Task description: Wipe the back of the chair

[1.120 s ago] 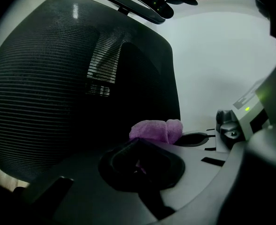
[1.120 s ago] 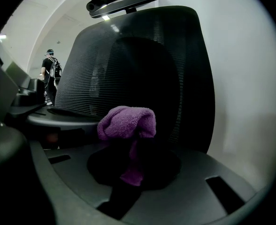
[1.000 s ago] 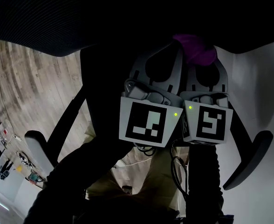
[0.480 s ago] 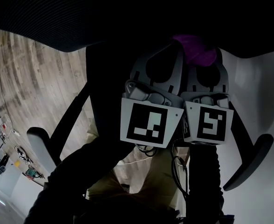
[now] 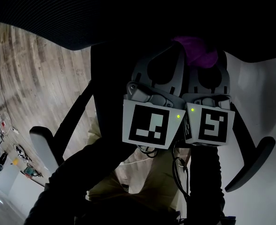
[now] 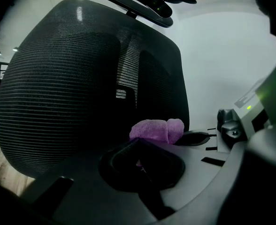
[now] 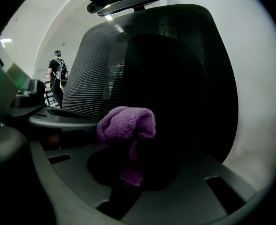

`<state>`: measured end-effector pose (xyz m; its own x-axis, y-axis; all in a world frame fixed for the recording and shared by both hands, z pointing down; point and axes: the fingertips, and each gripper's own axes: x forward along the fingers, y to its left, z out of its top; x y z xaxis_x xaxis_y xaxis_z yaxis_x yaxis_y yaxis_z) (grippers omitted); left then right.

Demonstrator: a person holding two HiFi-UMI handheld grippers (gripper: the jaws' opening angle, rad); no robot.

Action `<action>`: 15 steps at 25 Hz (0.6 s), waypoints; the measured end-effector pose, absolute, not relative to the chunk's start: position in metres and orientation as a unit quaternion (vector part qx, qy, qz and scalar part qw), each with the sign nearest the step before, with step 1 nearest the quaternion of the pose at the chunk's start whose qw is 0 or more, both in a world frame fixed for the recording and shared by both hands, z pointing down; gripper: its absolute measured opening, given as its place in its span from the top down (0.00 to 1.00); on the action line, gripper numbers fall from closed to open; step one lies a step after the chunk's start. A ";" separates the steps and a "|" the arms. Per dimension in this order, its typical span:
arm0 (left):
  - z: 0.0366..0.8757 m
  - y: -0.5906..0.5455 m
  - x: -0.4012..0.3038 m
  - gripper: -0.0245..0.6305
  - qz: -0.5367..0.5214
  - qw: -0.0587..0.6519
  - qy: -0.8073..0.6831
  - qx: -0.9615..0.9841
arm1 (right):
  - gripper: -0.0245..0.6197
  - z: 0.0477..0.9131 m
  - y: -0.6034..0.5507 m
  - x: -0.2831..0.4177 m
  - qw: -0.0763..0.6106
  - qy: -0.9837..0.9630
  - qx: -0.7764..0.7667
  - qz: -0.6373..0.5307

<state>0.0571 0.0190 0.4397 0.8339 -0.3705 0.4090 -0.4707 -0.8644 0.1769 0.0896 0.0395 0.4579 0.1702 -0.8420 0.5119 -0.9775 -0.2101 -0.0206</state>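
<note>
The chair's black mesh back (image 5: 105, 13) fills the top of the head view and looms close in the left gripper view (image 6: 72, 88) and the right gripper view (image 7: 175, 69). My right gripper (image 7: 134, 142) is shut on a bunched purple cloth (image 7: 126, 123), which sits right at the mesh. In the head view the cloth (image 5: 197, 50) pokes out at the tip of the right gripper (image 5: 203, 62). Close beside it on the left, my left gripper (image 5: 170, 50) has its jaws together and holds nothing. In the left gripper view its tip (image 6: 139, 143) lies just left of the cloth (image 6: 157, 130).
The chair's headrest (image 7: 133, 1) juts out above the back. Two armrests (image 5: 43, 146) (image 5: 256, 157) flank my grippers. Wooden floor (image 5: 34, 78) lies to the left, a pale surface (image 5: 262, 88) to the right. A person (image 7: 58, 74) stands far off. The holder's beige trousers (image 5: 142, 182) are below.
The chair's back edge and left armrest have shifted slightly right in the head view. Both grippers stay side by side in the same place, the cloth still held.
</note>
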 end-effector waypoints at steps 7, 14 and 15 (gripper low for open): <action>0.438 0.007 0.039 0.95 0.191 0.140 -0.252 0.939 | 0.88 0.454 0.028 0.073 0.161 -0.626 0.733 0.212; 0.439 0.001 0.028 0.95 0.213 0.128 -0.262 0.933 | 0.88 0.454 0.021 0.062 0.134 -0.624 0.736 0.228; 0.438 0.000 0.027 0.95 0.215 0.126 -0.264 0.932 | 0.88 0.453 0.020 0.061 0.136 -0.625 0.734 0.228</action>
